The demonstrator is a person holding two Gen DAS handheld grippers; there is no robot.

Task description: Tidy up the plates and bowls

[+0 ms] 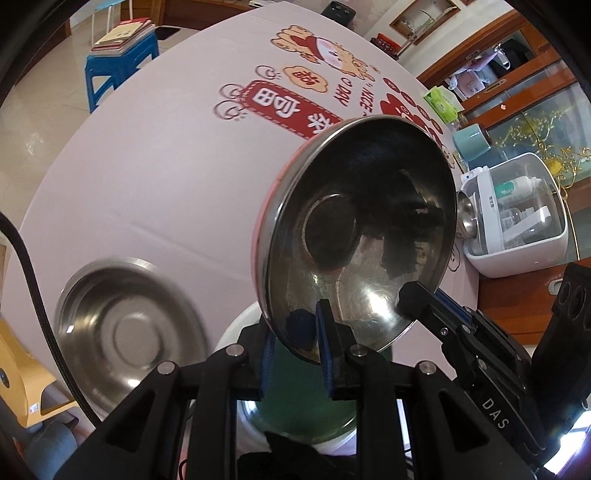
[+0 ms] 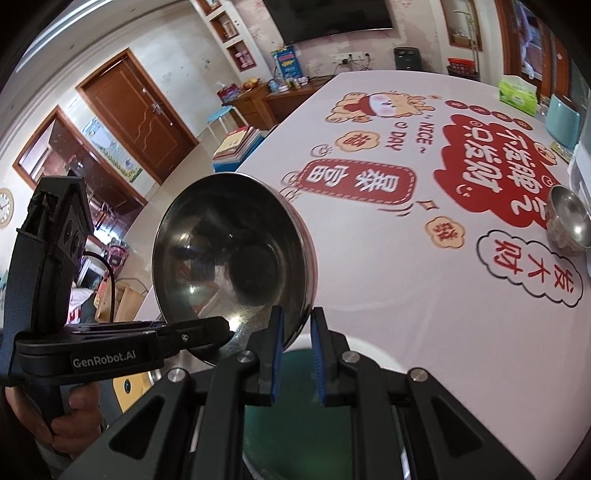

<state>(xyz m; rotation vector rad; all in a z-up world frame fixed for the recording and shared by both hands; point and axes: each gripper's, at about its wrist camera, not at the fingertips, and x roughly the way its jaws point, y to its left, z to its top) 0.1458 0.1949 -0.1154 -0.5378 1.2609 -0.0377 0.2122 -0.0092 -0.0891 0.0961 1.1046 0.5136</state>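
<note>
left tool (image 1: 295, 343): clamps steel bowl (image 1: 354, 236) rim | right tool (image 2: 297, 338): clamps same rim, bowl tilted

I'm working in a lived-in home, a dining and living room. A table (image 2: 424, 295) under a cartoon-printed cloth fills my view. Far off I see a wall-mounted television (image 2: 328, 16), a brown wooden door (image 2: 136, 110), a wall clock (image 2: 5, 206), a blue stool (image 1: 118, 62) stacked with books, and a glass-fronted cabinet (image 1: 517, 74).
</note>
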